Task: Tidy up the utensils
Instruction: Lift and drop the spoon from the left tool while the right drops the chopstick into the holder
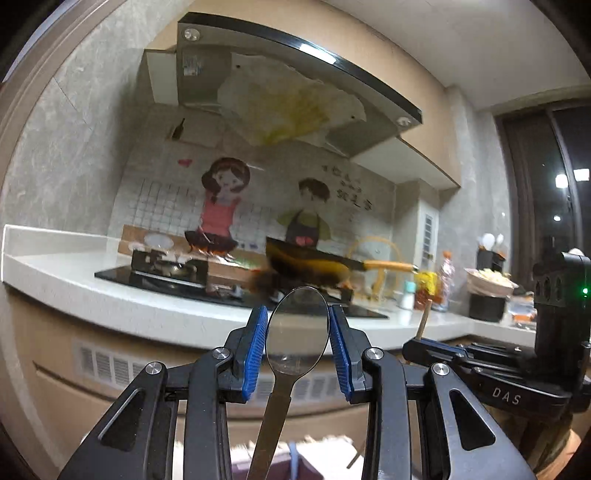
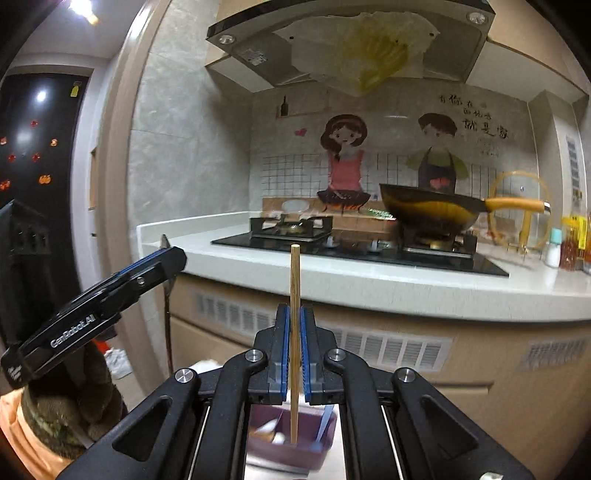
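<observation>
In the left wrist view my left gripper (image 1: 297, 325) is shut on a metal spoon (image 1: 295, 332); its bowl stands up between the blue pads and its handle runs down and out of the frame. In the right wrist view my right gripper (image 2: 295, 328) is shut on a wooden chopstick (image 2: 294, 280) that stands upright, its lower end over a purple box (image 2: 291, 443) below. The right gripper with the chopstick also shows in the left wrist view (image 1: 424, 332). The left gripper also shows in the right wrist view (image 2: 162, 264). Both are held in the air in front of the counter.
A white counter (image 2: 369, 280) carries a black gas hob (image 2: 258, 240) with a yellow-handled wok (image 2: 428, 210). Bottles (image 2: 570, 247) stand at the right. In the left wrist view a utensil holder (image 1: 489, 256) and a bowl (image 1: 487, 282) stand at the far right. A range hood (image 2: 351, 33) hangs above.
</observation>
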Tool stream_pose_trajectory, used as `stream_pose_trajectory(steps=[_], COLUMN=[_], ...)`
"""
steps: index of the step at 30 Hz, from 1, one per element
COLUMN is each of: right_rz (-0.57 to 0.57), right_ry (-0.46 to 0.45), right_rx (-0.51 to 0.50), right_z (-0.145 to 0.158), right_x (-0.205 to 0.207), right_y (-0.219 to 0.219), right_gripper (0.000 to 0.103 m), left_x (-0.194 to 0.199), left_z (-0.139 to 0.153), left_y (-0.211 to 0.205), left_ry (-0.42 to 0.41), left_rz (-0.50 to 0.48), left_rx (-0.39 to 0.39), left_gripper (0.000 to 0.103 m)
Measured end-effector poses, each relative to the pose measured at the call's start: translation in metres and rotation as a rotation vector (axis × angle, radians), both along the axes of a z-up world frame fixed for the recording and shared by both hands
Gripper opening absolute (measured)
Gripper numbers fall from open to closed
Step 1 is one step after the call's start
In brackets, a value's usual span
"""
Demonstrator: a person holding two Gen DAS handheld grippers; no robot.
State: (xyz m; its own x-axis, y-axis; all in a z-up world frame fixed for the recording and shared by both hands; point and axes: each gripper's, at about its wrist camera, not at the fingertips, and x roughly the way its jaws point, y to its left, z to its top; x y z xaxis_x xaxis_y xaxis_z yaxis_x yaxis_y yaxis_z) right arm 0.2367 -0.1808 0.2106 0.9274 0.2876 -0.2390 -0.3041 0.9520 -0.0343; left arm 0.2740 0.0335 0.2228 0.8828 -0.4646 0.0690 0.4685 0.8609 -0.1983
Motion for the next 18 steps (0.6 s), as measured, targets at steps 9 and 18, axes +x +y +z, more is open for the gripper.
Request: stream_pose_trajectory(steps=[9,18], right_rz=[-0.017,0.006], right_ry=[0.117,0.337], right_rx=[-0.035,-0.073], right_z=[-0.056,-0.151], right_x=[0.080,0.119], right_y=[0.010,0.020], right_gripper=[0.006,0.007], left_x=[0.099,0.149], left_z=[-0.070,-0.183], left_y=[-0.007,-0.010], left_ry=[0.151,0.437], left_rz=[0.006,-0.009], left_rx=[-0.099,-0.066], left_gripper=[0.035,0.036])
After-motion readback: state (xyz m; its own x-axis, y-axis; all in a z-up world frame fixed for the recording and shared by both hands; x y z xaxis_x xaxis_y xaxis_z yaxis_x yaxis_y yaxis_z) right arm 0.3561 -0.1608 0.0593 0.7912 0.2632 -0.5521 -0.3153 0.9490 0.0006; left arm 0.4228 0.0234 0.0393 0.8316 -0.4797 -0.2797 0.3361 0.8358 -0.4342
